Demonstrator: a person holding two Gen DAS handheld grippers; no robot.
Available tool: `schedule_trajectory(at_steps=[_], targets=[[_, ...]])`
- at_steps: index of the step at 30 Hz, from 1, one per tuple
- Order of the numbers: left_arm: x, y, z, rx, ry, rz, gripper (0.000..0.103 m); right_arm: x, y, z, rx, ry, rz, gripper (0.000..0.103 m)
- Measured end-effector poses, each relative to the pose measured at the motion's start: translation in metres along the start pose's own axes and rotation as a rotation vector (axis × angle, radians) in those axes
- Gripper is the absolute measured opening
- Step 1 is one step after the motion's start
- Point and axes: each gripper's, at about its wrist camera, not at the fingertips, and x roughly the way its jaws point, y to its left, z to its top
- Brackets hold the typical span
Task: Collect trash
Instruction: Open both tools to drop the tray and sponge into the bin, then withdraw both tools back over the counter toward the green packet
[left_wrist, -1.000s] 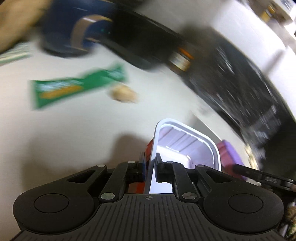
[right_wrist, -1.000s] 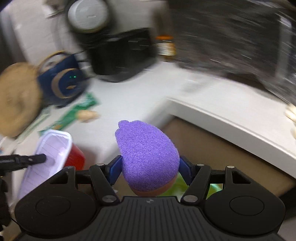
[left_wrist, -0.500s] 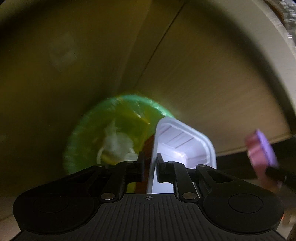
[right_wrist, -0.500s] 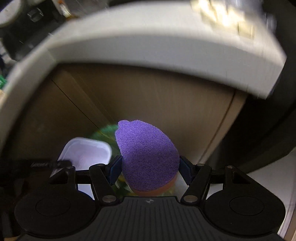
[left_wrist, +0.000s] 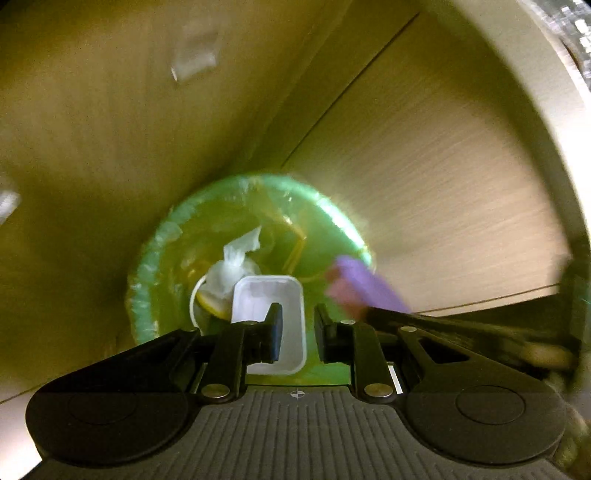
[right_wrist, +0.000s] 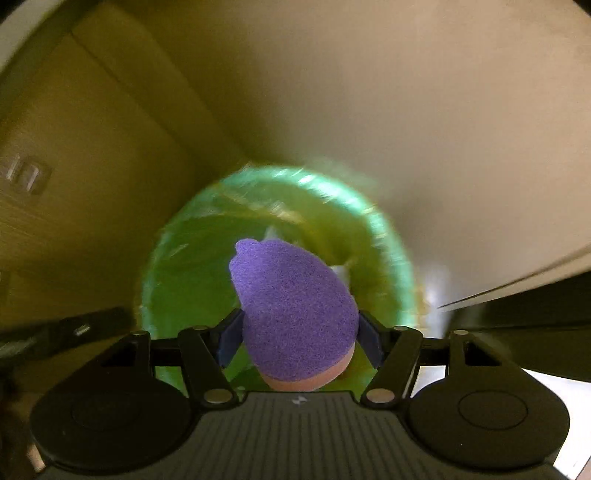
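Note:
A round bin lined with a green bag (left_wrist: 155, 288) stands on the floor below both grippers; it also shows in the right wrist view (right_wrist: 177, 258). My left gripper (left_wrist: 298, 328) is open above it. A white plastic tray (left_wrist: 291, 295) lies loose in the bin under the fingers, beside crumpled white paper (left_wrist: 232, 266). My right gripper (right_wrist: 299, 338) is shut on a purple sponge (right_wrist: 295, 310) with a pink underside, held over the bin. The sponge also shows in the left wrist view (left_wrist: 365, 288).
Wooden cabinet fronts (left_wrist: 424, 166) rise behind and beside the bin. A pale countertop edge (left_wrist: 546, 92) curves along the upper right. A dark gap (right_wrist: 535, 314) lies at the right in the right wrist view.
Both grippers swung from the countertop down over the bin. My left gripper has opened and the white tray has dropped from it into the bin. The right one still holds the sponge.

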Motion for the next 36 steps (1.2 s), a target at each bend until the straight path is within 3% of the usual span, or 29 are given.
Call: schedule_trajectory(at_steps=[3, 6, 13, 19, 24, 29, 34, 36], targets=[[-0.032, -0.006, -0.003, 0.019, -0.044, -0.010, 0.021, 0.021, 0.010, 0.006, -0.015, 0.078, -0.008, 0.066], [-0.069, -0.015, -0.002, 0.035, -0.084, -0.046, 0.021, 0.016, 0.017, 0.008, -0.043, 0.092, -0.044, 0.069], [-0.159, -0.034, 0.013, 0.035, -0.238, -0.132, 0.021, -0.040, 0.008, 0.008, -0.023, 0.058, -0.016, 0.076], [-0.240, -0.013, 0.027, 0.052, -0.388, -0.150, 0.021, -0.097, 0.035, 0.008, -0.005, -0.068, -0.040, 0.076], [-0.299, 0.028, 0.038, 0.004, -0.517, -0.132, 0.021, -0.168, 0.086, 0.005, 0.006, -0.213, -0.023, 0.076], [-0.353, 0.072, 0.036, -0.035, -0.667, -0.103, 0.021, -0.232, 0.165, 0.007, -0.107, -0.388, 0.006, 0.078], [-0.393, 0.116, 0.026, -0.110, -0.763, -0.028, 0.021, -0.259, 0.238, 0.016, -0.201, -0.474, 0.118, 0.082], [-0.399, 0.132, 0.022, -0.143, -0.773, 0.010, 0.021, -0.257, 0.270, 0.023, -0.258, -0.486, 0.126, 0.082]])
